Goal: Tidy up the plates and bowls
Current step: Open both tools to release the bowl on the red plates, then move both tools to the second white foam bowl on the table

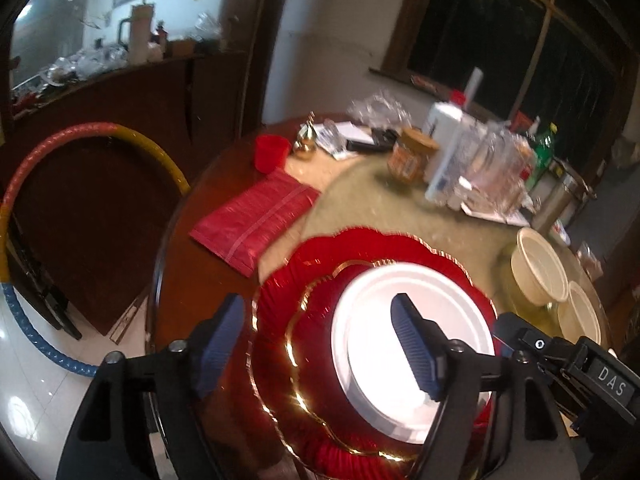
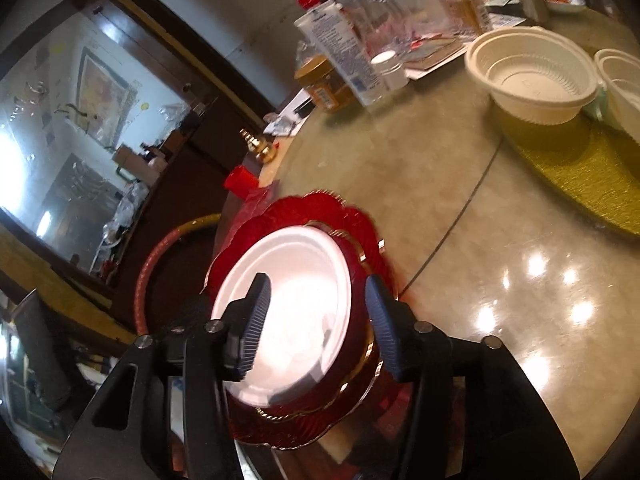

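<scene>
A white plate (image 1: 404,344) lies on a smaller red gold-rimmed plate (image 1: 320,300), stacked on a large red scalloped plate (image 1: 280,292) at the table's near edge. My left gripper (image 1: 320,346) is open, its fingers straddling the stack's left rim above it. My right gripper (image 2: 320,324) is open, its jaws on either side of the white plate (image 2: 288,304) and red plates (image 2: 360,232). Two cream bowls (image 1: 540,266) (image 1: 580,316) stand at the right; they also show in the right wrist view (image 2: 536,76) (image 2: 624,80) on a gold mat (image 2: 580,168).
A folded red cloth (image 1: 256,216) and red cup (image 1: 272,152) lie left of the plates. Bottles, jars and glasses (image 1: 472,160) crowd the far table. A hoop (image 1: 24,216) leans by a dark cabinet. The right gripper's body (image 1: 568,364) shows at right.
</scene>
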